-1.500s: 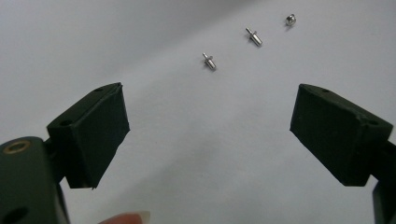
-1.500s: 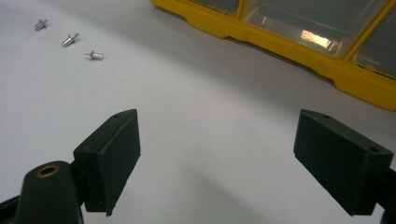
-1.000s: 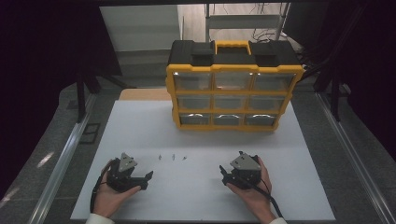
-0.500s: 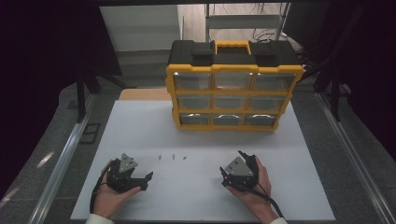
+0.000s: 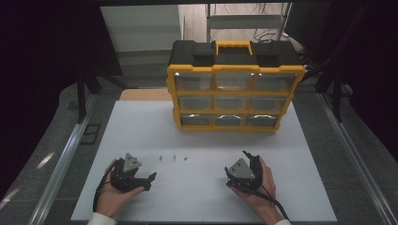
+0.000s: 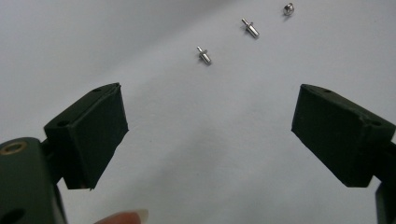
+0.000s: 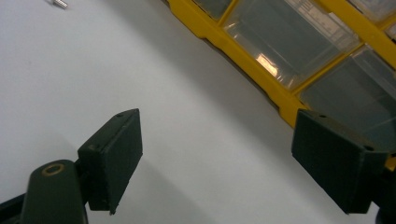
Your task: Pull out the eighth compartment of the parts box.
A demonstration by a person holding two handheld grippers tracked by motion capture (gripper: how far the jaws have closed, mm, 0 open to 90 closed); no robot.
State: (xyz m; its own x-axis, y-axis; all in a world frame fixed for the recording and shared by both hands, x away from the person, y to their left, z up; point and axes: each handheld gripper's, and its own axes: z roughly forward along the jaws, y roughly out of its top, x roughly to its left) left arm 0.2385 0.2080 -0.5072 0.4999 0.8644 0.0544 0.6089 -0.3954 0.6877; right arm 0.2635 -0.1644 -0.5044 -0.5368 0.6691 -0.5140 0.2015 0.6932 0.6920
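Observation:
Three small metal pins lie in a row on the white table: one (image 5: pixel 161 158), a second (image 5: pixel 174 158) and a third (image 5: pixel 186 159). In the left gripper view they show as pin (image 6: pixel 204 55), pin (image 6: pixel 251 29) and a round-ended one (image 6: pixel 288 8), just beyond the open jaws. My left gripper (image 5: pixel 151 180) rests low at the front left, held by a hand, open and empty. My right gripper (image 5: pixel 238 164) sits at the front right, open and empty, pointing toward the yellow and black drawer organiser (image 5: pixel 232 90), whose clear drawers (image 7: pixel 289 42) fill its view's upper right.
The white table top (image 5: pixel 141 126) spreads between the grippers and the organiser. Metal rails run along both sides (image 5: pixel 70 150). A brown board (image 5: pixel 143 94) lies behind the table at the left. Dark surroundings lie beyond.
The right hand and its gripper have turned slightly to the left and shifted a little. The left gripper has stayed about where it was.

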